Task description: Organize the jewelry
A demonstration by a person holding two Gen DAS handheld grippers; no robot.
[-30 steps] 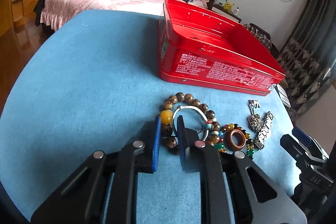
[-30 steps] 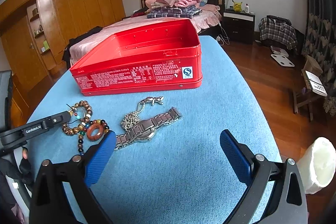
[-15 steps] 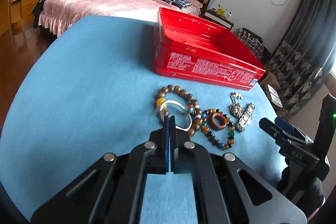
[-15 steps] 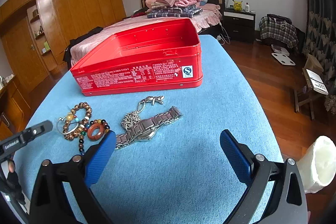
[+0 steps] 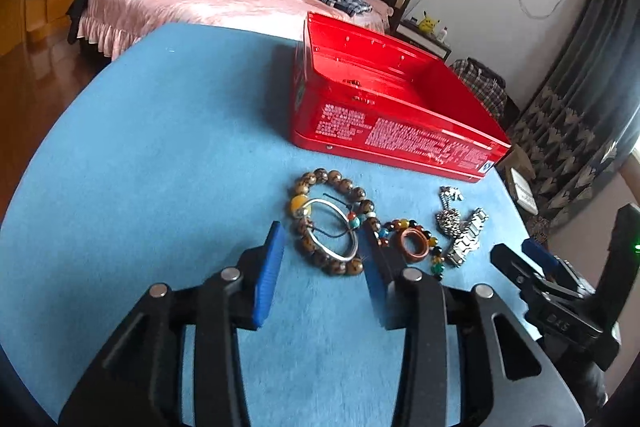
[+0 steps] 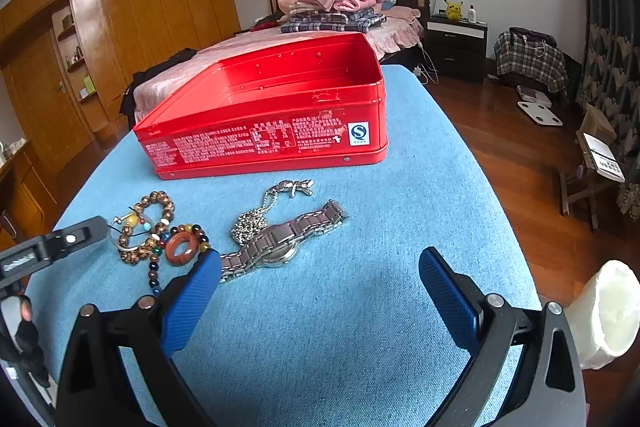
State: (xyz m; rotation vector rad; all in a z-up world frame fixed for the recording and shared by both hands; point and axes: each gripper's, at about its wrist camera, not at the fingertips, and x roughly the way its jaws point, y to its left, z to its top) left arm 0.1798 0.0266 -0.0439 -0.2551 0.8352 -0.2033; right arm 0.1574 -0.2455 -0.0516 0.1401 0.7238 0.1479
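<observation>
Left gripper: jaws just opened from fully closed half a second ago; now moderately apart, holding nothing, either side of the near edge of the bead bracelet.
Bracelet: brown beads, one yellow, with a silver bangle lying on it; lower centre of the frame, on the blue cloth.
Right gripper: wide apart, empty, unmoved.
Tin: red, open, mid-frame.

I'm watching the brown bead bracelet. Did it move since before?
No. The bracelet lies on the same spot below the red tin in the right view, beside the red ring.
</observation>
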